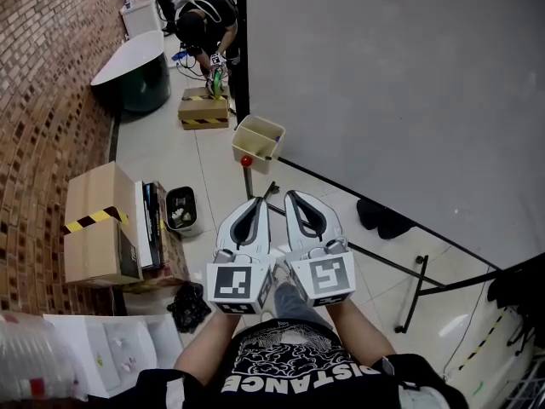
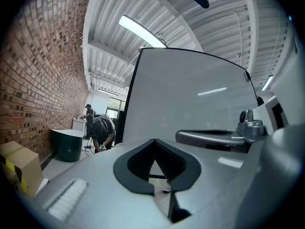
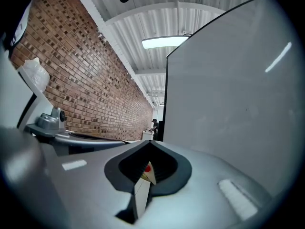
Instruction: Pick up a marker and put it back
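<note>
A large whiteboard (image 1: 400, 83) stands ahead on a black stand. A small beige box (image 1: 258, 141) hangs at its lower left corner, with a red knob (image 1: 246, 161) just under it. No marker shows clearly; the box's contents are too small to tell. My left gripper (image 1: 255, 203) and right gripper (image 1: 295, 196) are held side by side, tips pointing at the box and well short of it. Both are shut with nothing between the jaws. The left gripper (image 2: 155, 141) faces the whiteboard (image 2: 190, 94). Through the right gripper (image 3: 150, 142) jaw opening, the beige box (image 3: 149, 175) and red knob (image 3: 148, 168) peek out.
A brick wall (image 1: 43, 100) runs along the left, with cardboard boxes (image 1: 98, 224) and a black bin (image 1: 180, 209) beside it. The stand's legs (image 1: 413, 292) cross the tiled floor at right. A person (image 1: 204, 24) bends over at the back by a round table (image 1: 136, 66).
</note>
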{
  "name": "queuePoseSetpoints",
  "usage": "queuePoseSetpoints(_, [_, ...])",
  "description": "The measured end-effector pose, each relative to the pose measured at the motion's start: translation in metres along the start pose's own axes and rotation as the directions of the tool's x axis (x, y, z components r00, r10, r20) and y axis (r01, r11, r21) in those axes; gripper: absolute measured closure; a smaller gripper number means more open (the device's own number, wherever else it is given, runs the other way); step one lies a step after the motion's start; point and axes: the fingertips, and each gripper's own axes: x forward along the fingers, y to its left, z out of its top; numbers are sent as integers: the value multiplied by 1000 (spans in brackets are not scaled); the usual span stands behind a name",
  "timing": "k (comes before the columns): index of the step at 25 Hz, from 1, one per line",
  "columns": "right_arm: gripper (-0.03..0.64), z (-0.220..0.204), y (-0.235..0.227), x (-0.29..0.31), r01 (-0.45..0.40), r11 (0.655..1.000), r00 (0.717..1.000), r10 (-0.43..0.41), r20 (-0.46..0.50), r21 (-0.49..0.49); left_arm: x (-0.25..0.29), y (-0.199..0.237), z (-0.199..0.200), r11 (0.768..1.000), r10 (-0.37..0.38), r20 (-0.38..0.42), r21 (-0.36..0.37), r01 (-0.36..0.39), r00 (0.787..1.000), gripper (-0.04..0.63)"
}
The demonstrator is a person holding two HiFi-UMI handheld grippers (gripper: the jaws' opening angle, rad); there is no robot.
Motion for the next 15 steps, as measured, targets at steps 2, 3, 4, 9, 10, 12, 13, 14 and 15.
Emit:
queuePoseSetpoints(2, [617, -2, 2, -4, 0, 1000, 1000, 0, -4, 2, -3, -1, -2, 1000, 6, 9, -4, -6, 1000, 589])
queuePoseSetpoints(3, [617, -2, 3, -6, 0, 1000, 1000, 0, -4, 4, -5, -1, -1, 1000, 9, 10, -4, -9, 1000, 589])
queuePoseSetpoints(4, [617, -2, 3, -7, 0, 1000, 1000, 0, -4, 6, -6, -2, -1, 1000, 10, 8, -4, -10, 1000, 589])
queuePoseSetpoints(9, [617, -4, 7, -12, -7, 1000, 1000, 7, 1, 9, -12, -3, -5, 1000, 18, 11, 6, -18, 1000, 590])
queuePoseSetpoints(10, [617, -4, 7, -12, -8, 1000, 1000, 8, 2, 9, -12, -3, -5, 1000, 21, 8, 3, -21, 1000, 590])
queuePoseSetpoints(12, [617, -4, 6, -12, -9, 1000, 1000, 9, 3, 11, -12, -4, -3, 1000, 23, 1, -2, -23, 1000, 590])
queuePoseSetpoints(13, [617, -3, 6, -12, -10, 1000, 1000, 10, 3, 12, -13, -5, -1, 1000, 22, -1, 2, -22, 1000, 590])
queuePoseSetpoints(14, [617, -3, 6, -12, -11, 1000, 1000, 11, 4, 12, -13, -5, -1, 1000, 21, -3, 5, -21, 1000, 589])
queuePoseSetpoints(15, [617, -3, 6, -12, -13, 1000, 1000, 12, 5, 11, -14, -5, -1, 1000, 22, -4, 7, -22, 1000, 589])
